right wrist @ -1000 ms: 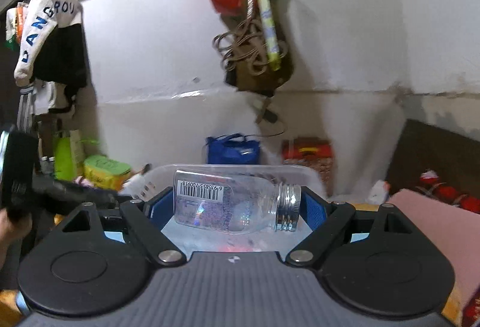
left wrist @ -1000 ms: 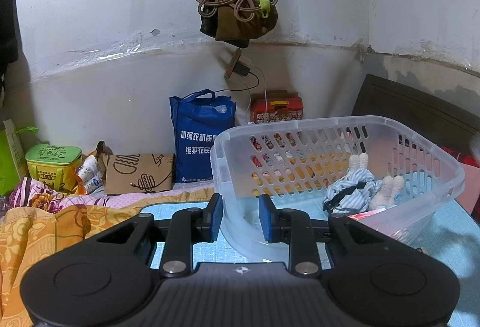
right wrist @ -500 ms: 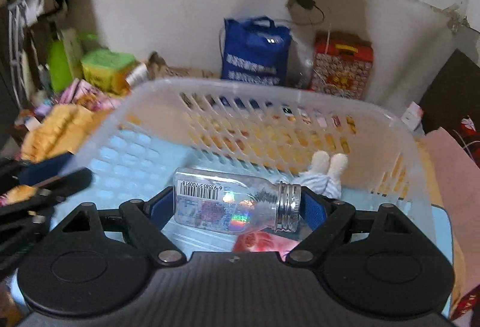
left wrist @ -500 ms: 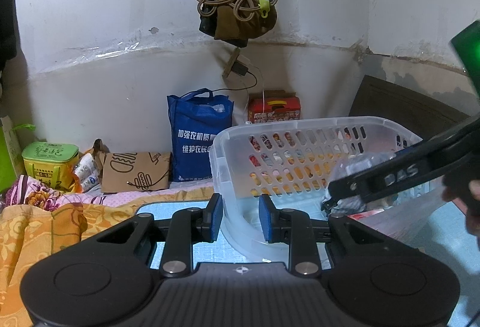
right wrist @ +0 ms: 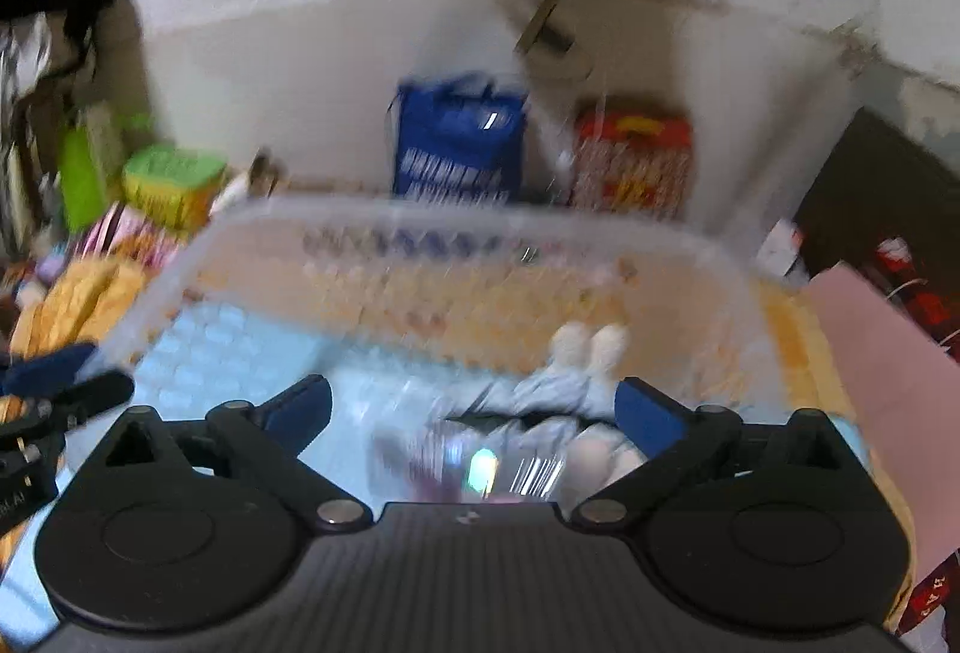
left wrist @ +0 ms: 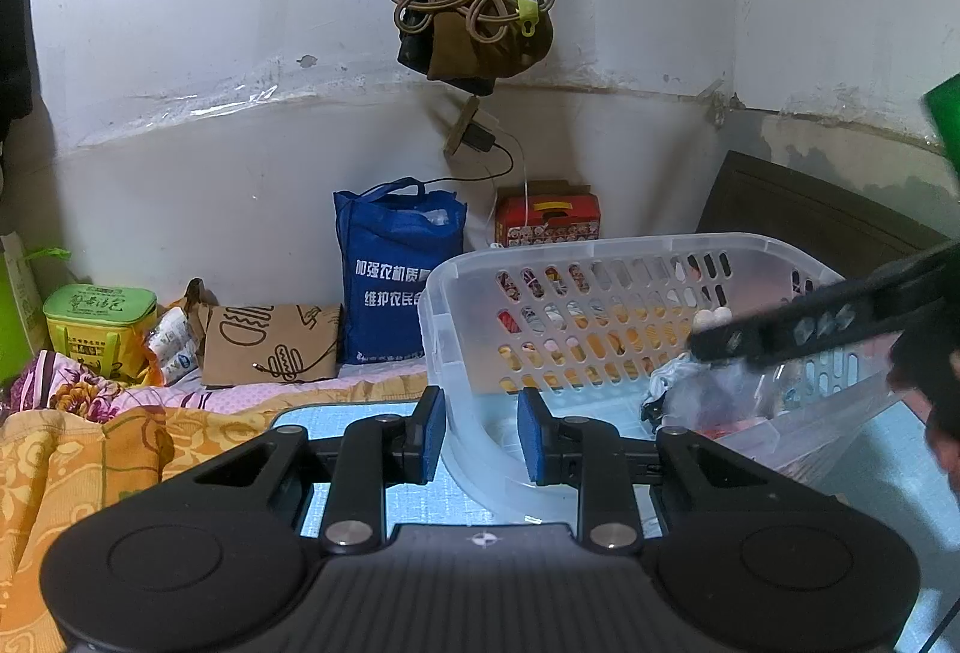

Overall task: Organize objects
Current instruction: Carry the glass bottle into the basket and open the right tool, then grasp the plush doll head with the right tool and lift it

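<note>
A clear plastic basket (left wrist: pixel 600 257) stands on the light blue mat, seen also in the right wrist view (right wrist: pixel 420 227). My right gripper (right wrist: pixel 474 407) is open above it; the clear glass bottle (right wrist: pixel 480 464) lies blurred in the basket below the fingers, beside a striped doll (right wrist: pixel 576 371). My left gripper (left wrist: pixel 480 434) is narrowly open and empty at the basket's near left corner. In the left wrist view, the right gripper's finger (left wrist: pixel 810 326) reaches over the basket.
A blue bag (left wrist: pixel 393 269), a red box (left wrist: pixel 549 215), a brown paper bag (left wrist: pixel 270 347) and a green tin (left wrist: pixel 99 323) stand along the wall. An orange patterned blanket (left wrist: pixel 72 467) lies at the left. A pink cloth (right wrist: pixel 870 353) lies at the right.
My right gripper has opened and let go of the bottle, which dropped into the basket. The right view is motion-blurred. My left gripper has stayed still.
</note>
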`<state>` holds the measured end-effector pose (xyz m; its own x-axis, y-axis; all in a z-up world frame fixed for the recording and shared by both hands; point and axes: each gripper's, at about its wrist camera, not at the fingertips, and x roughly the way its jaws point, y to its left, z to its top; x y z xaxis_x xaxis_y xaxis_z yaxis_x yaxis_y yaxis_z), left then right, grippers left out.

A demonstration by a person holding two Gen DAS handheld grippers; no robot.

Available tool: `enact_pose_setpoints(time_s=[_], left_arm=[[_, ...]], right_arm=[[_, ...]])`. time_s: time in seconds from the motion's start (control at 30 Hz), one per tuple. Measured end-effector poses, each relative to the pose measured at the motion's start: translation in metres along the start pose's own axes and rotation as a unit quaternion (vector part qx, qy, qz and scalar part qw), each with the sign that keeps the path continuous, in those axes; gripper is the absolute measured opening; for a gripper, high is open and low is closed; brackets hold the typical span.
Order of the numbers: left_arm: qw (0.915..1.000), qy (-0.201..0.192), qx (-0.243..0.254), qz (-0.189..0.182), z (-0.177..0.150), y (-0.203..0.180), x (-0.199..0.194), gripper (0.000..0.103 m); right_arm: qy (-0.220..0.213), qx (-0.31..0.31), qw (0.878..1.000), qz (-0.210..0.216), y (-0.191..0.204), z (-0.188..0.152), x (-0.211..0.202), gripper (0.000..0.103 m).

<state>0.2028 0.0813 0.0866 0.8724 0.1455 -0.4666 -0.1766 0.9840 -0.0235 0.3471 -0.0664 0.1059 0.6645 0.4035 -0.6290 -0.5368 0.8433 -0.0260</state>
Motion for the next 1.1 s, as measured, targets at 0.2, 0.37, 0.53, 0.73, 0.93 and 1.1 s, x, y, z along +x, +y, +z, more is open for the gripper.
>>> enact_pose_setpoints(time_s=[0.2, 0.37, 0.53, 0.73, 0.93, 1.1], left_arm=[[1.0000, 0.000, 0.000, -0.001, 0.000, 0.000, 0.000, 0.031], [1.0000, 0.000, 0.000, 0.001, 0.000, 0.000, 0.000, 0.031], [1.0000, -0.001, 0.001, 0.003, 0.000, -0.001, 0.000, 0.031], [0.9999, -0.002, 0.006, 0.009, 0.000, -0.004, 0.000, 0.031], [0.9999, -0.003, 0.007, 0.011, 0.001, -0.004, -0.001, 0.031], [0.9999, -0.003, 0.006, 0.009, 0.002, -0.003, -0.001, 0.031]], right_arm=[[-0.086, 0.058, 0.995, 0.004, -0.025, -0.031, -0.054, 0.103], [-0.168, 0.093, 0.981, 0.004, -0.025, -0.095, -0.107, 0.103], [-0.174, 0.100, 0.978, 0.063, 0.001, -0.156, -0.110, 0.103], [-0.135, 0.065, 0.982, 0.116, 0.035, -0.175, -0.091, 0.103], [-0.120, 0.033, 0.984, 0.125, 0.057, -0.182, -0.080, 0.103], [-0.097, 0.012, 0.988, 0.121, 0.071, -0.188, -0.070, 0.103]])
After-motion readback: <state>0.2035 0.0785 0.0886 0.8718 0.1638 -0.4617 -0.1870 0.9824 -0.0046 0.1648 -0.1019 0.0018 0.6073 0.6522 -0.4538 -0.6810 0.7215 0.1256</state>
